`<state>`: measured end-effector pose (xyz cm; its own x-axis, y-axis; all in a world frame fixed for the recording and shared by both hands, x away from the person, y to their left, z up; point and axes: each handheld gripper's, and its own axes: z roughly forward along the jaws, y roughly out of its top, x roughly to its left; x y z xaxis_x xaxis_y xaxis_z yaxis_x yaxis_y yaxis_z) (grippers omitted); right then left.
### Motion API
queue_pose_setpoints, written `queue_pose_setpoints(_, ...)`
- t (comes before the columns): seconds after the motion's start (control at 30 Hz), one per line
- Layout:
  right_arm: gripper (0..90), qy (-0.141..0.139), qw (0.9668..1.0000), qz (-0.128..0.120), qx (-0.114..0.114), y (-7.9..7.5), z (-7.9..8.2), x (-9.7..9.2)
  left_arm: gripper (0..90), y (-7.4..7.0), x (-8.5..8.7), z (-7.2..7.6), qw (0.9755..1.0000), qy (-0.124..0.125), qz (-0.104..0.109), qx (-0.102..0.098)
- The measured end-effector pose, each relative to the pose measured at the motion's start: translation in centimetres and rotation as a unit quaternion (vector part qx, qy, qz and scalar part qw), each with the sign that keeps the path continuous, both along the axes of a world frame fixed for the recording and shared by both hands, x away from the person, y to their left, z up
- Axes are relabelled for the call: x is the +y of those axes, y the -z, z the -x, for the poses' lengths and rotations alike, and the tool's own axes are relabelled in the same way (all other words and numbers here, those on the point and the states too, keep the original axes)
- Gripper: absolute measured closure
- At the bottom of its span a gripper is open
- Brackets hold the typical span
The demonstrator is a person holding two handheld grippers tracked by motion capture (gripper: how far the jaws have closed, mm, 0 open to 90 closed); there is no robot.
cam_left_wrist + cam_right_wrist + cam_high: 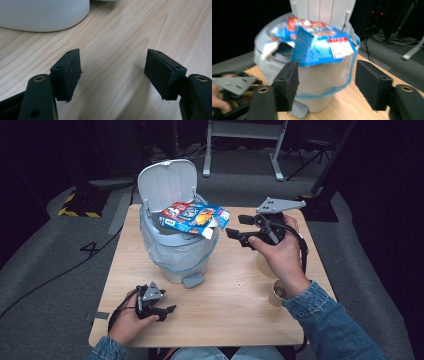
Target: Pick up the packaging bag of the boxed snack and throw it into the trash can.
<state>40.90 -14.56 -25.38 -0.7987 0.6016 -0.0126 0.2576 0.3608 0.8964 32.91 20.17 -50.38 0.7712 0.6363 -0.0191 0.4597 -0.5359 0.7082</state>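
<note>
The high view shows the cereal box point(194, 218) lying across the bin point(176, 251), right gripper point(235, 226) jaws parted and seemingly empty, left gripper point(112, 71) gaping over bare table point(130, 30).

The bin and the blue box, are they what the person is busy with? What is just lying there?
Busy with: blue box lying across the rim of the bin, right gripper open beside it.

Just lying there: two paper cups, left gripper resting open.
</note>
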Motion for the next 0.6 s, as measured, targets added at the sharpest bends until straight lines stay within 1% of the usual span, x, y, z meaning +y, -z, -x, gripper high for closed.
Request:
queue_pose_setpoints(0.03,33.3,0.007,0.9999,0.005,0.009,0.8,-0.3,0.3,29.8,0.0,0.0,0.0,1.0000,0.000,-0.001,0.000)
queue_pose_setpoints(0.07,33.3,0.007,0.9999,0.005,0.009,0.8,-0.3,0.3,29.8,0.0,0.0,0.0,1.0000,0.000,-0.001,0.000)
queue_pose_setpoints(0.1,33.4,0.009,0.9997,0.007,0.024,1.4,-0.7,0.6,29.8,0.0,0.0,0.0,1.0000,0.000,-0.001,0.000)
queue_pose_setpoints(0.17,33.4,0.010,0.9995,0.008,0.027,1.7,-0.9,0.8,29.8,0.0,0.0,0.0,1.0000,0.000,0.000,0.000)
queue_pose_setpoints(0.2,33.4,0.016,0.9994,0.012,0.028,1.9,-1.1,1.0,29.8,0.0,0.0,0.0,1.0000,0.000,0.000,0.000)
queue_pose_setpoints(0.23,33.2,0.019,0.9994,0.015,0.025,2.1,-1.3,1.1,29.8,0.0,0.0,0.0,1.0000,0.000,-0.001,0.000)
queue_pose_setpoints(0.27,31.9,0.027,0.9994,0.017,0.014,2.2,-1.6,1.4,29.7,0.0,0.0,0.0,1.0000,0.000,0.000,0.000)
queue_pose_setpoints(0.3,31.9,0.027,0.9994,0.017,0.014,2.2,-1.6,1.4,29.7,0.0,0.0,0.0,1.0000,0.000,0.000,0.000)
queue_pose_setpoints(0.33,29.7,0.032,0.9993,0.019,0.000,2.0,-1.7,1.6,29.7,0.0,0.0,0.0,1.0000,0.000,0.000,0.000)
queue_pose_setpoints(0.37,29.7,0.032,0.9993,0.019,0.000,2.0,-1.7,1.6,29.7,0.0,0.0,0.0,1.0000,0.001,0.000,0.000)
queue_pose_setpoints(0.4,29.6,0.034,0.9993,0.018,-0.004,1.9,-1.7,1.7,29.7,0.0,0.0,0.0,1.0000,0.000,0.000,0.000)
queue_pose_setpoints(0.47,29.6,0.035,0.9993,0.012,-0.009,1.5,-1.7,2.0,29.7,0.0,0.0,0.0,1.0000,0.000,-0.001,0.000)
queue_pose_setpoints(0.5,29.9,0.036,0.9992,0.003,-0.018,1.1,-1.6,2.1,29.7,0.0,0.0,0.0,1.0000,0.000,0.000,0.000)
queue_pose_setpoints(0.53,29.9,0.036,0.9992,0.003,-0.018,1.1,-1.6,2.1,29.7,0.0,0.0,0.0,1.0000,0.000,0.000,0.000)
queue_pose_setpoints(0.6,30.6,0.038,0.9987,-0.011,-0.032,0.6,-1.4,2.2,29.7,0.0,0.0,0.0,1.0000,0.001,0.000,0.000)
